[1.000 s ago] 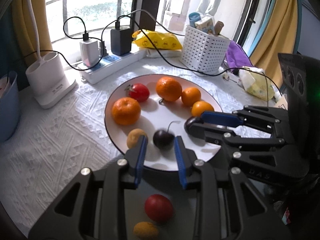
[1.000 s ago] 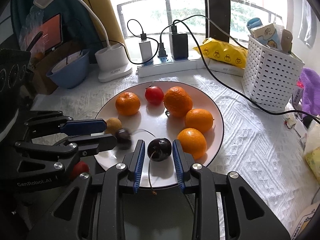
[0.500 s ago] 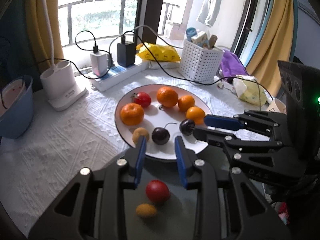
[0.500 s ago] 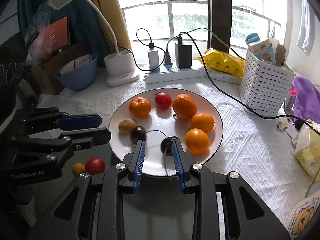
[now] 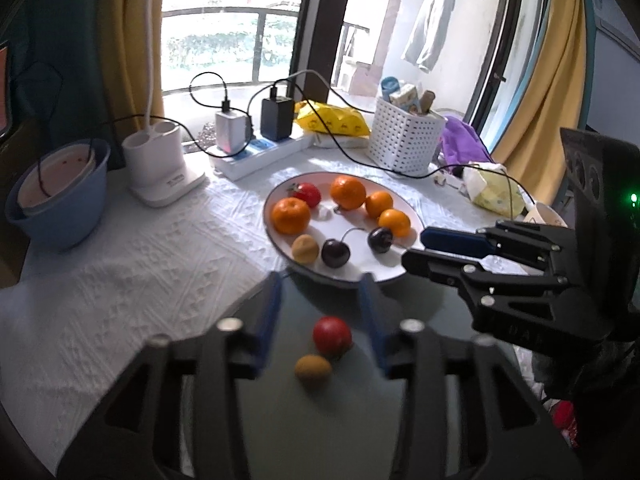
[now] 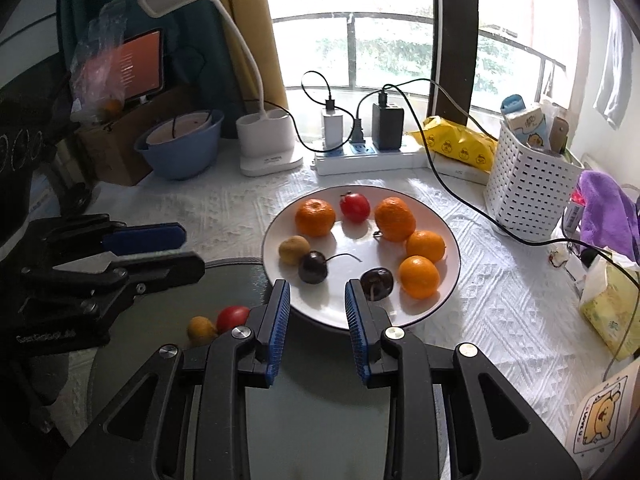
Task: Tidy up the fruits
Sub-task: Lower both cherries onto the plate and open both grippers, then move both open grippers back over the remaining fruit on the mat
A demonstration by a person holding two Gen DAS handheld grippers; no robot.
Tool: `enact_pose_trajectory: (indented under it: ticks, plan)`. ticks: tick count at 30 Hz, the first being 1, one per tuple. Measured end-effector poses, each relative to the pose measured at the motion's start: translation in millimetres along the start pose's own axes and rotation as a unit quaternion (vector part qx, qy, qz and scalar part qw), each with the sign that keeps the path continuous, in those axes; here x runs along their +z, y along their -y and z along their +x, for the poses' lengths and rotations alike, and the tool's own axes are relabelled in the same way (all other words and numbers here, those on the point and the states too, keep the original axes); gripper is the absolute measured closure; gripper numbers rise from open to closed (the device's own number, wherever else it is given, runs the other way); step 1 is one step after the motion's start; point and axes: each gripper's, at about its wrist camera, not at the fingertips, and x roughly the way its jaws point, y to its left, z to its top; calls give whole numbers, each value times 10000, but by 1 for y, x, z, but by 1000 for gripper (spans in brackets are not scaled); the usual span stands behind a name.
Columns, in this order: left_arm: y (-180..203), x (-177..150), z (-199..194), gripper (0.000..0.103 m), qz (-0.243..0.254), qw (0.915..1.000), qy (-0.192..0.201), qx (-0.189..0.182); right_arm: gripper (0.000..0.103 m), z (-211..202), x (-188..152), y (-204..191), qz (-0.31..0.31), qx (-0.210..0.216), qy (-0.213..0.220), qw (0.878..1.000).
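A white plate (image 6: pixel 428 304) (image 5: pixel 380 272) holds several oranges (image 6: pixel 315 217), a red tomato (image 6: pixel 354 207), a small brown fruit (image 6: pixel 293 249) and two dark cherries (image 6: pixel 313 267) (image 6: pixel 376 279). On the dark grey plate (image 6: pixel 168 312) in front lie a red fruit (image 5: pixel 332 335) (image 6: pixel 232 317) and a small brown fruit (image 5: pixel 313 367) (image 6: pixel 200 329). My left gripper (image 5: pixel 320 304) is open and empty above the red fruit. My right gripper (image 6: pixel 318 304) is open and empty at the white plate's near rim, beside one cherry.
A white lamp base (image 6: pixel 266 140), a power strip with chargers and cables (image 6: pixel 360 156), a blue bowl (image 6: pixel 180 148), a yellow bag (image 6: pixel 460 144), a white basket (image 6: pixel 528 188) and a tissue pack (image 6: pixel 608 312) stand around the plate on the white cloth.
Both grippers have drawn back and risen from the white plate, leaving both cherries lying on it. Both jaws stand wider open than before.
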Motion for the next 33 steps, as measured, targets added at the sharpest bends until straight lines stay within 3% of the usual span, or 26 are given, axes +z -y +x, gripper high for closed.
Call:
enact_pose_trajectory:
  ticks: [14, 33]
  plan:
    - [-22, -34, -26, 57, -269, 9993, 27, 259, 73, -4, -11, -30, -165, 67, -63, 9998]
    - [-44, -65, -20, 57, -575, 9978, -179, 262, 73, 30, -32, -52, -243, 236, -530, 9980]
